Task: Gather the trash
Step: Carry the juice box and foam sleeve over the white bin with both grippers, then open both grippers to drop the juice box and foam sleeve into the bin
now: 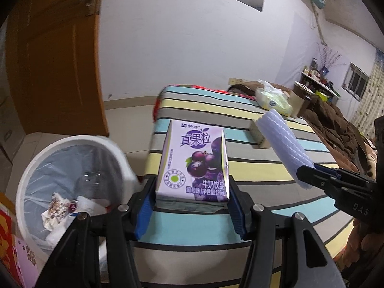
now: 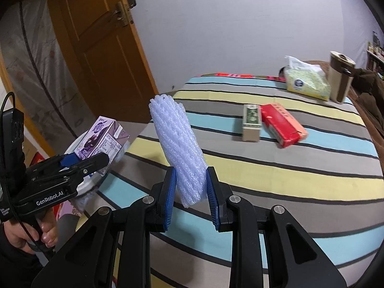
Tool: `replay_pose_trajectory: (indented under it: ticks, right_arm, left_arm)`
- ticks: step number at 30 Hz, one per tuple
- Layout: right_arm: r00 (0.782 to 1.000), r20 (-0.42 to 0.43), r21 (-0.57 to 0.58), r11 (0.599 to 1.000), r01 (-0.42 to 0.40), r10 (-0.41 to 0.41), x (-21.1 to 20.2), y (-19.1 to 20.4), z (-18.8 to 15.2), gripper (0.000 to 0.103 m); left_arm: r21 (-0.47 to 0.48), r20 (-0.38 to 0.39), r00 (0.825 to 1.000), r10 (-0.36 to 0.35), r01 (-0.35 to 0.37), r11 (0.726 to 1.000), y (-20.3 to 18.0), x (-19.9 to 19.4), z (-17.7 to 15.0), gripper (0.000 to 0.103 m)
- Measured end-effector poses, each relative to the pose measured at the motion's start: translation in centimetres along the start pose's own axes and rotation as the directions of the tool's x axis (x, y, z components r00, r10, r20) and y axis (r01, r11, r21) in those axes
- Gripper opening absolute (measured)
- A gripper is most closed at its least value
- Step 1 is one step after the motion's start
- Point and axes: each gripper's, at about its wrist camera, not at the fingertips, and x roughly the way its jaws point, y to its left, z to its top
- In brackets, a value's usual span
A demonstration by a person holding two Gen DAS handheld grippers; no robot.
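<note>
Clearly, left tongs (image 1: 192, 199) grip 真果粒 carton (image 1: 194, 160).

Striped bed (image 2: 288, 168), boxes (image 2: 283, 124), tissues (image 2: 307, 84)

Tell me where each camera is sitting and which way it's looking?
Left wrist view: sits on the left gripper, looking forward along its fingers at the purple drink carton it grips, with the lined bin lower left; the right gripper shows at right.
Right wrist view: sits on the right gripper, looking over the foam net sleeve it grips toward the striped bed; the left gripper and a hand show at left.
Shared: both grippers, carton, sleeve, bed, tissue pack.
</note>
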Motion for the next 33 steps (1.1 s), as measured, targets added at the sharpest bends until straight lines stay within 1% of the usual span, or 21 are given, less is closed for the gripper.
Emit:
replay_pose_trajectory:
  ticks: [5, 10, 17, 23, 27, 33]
  right_arm:
    - [0.999, -0.021, -0.040, 0.998, -0.044, 0.043, 1.5, 2.2, 0.6, 0.026]
    - [0.993, -0.058, -0.088, 0.991, -0.103, 0.098, 3.5, 4.8, 1.2, 0.026]
    - [0.978, -0.123, -0.134, 0.974, -0.182, 0.166, 6.6, 8.2, 1.9, 0.026]
    - [0.964, -0.175, -0.179, 0.956, -0.233, 0.202, 8.9, 11.3, 2.2, 0.026]
    - [0.956, -0.203, -0.213, 0.943, -0.254, 0.212, 10.1, 13.1, 2.5, 0.026]
    - [0.944, -0.249, -0.244, 0.930, -0.276, 0.215, 11.8, 14.9, 2.6, 0.026]
  left_arm:
    - [-0.047, 0.007, 0.998, 0.054, -0.054, 0.997, 2.9, -0.6, -0.3, 0.058]
    - [-0.096, 0.014, 0.993, 0.113, -0.111, 0.989, 6.4, -1.5, -0.7, 0.058]
    - [-0.166, 0.002, 0.979, 0.204, -0.200, 0.966, 11.4, -2.4, -1.5, 0.058]
    - [-0.211, -0.013, 0.966, 0.257, -0.254, 0.944, 14.8, -3.0, -2.3, 0.058]
    - [-0.227, -0.030, 0.963, 0.267, -0.267, 0.936, 16.3, -2.8, -2.7, 0.058]
    - [-0.231, -0.048, 0.963, 0.266, -0.270, 0.935, 17.4, -2.0, -2.9, 0.059]
